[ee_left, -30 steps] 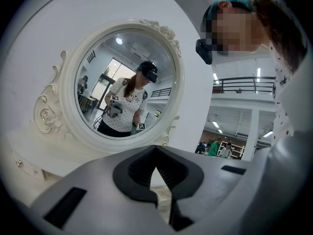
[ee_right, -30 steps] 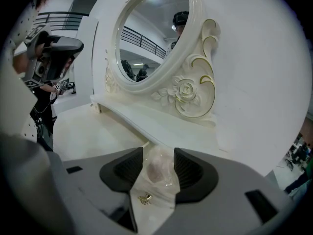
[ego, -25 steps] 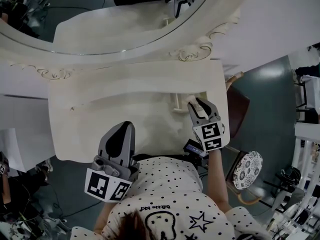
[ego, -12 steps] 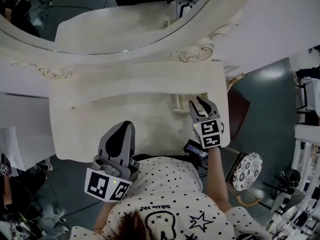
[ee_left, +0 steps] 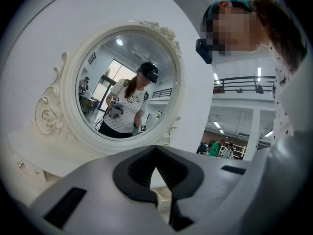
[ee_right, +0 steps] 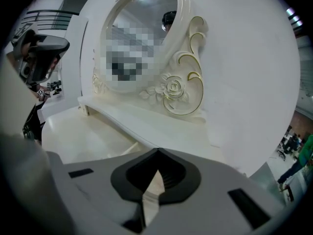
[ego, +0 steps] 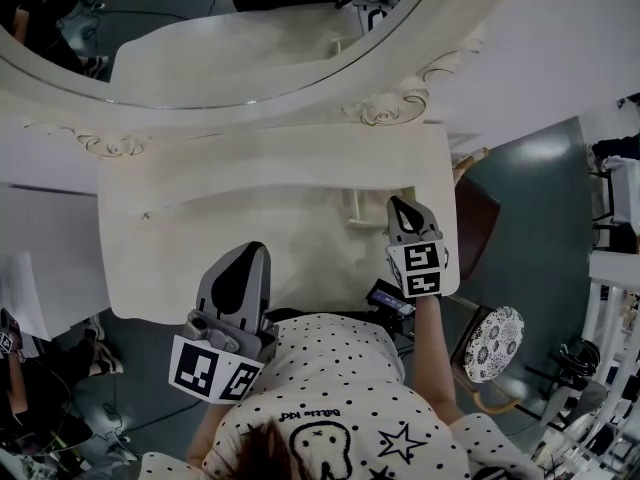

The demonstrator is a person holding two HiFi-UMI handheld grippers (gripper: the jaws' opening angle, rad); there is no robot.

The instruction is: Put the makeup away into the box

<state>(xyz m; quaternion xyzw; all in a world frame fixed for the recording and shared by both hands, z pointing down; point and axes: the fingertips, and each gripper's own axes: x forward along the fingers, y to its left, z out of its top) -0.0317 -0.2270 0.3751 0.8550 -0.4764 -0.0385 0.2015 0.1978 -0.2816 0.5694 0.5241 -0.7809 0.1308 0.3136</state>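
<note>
The right tool (ego: 401,204) is clamped fully shut near the table's (ego: 200,248) right edge, just beside the small white box (ego: 356,208). I cannot make out any makeup. The left tool (ego: 243,252), closed and empty, hovers over the front edge. The closure probably missed, so lifting now may carry nothing.

Oval carved-frame mirror (ego: 250,63) behind white wooden table (ego: 200,238); small white box (ego: 357,209) on table's right, just left of right tool (ego: 401,202).

Left gripper (ego: 243,258) lower left of centre, jaws together, pointing up-frame. Right gripper (ego: 402,208) right of centre, jaws closed tight, also pointing up-frame.
</note>
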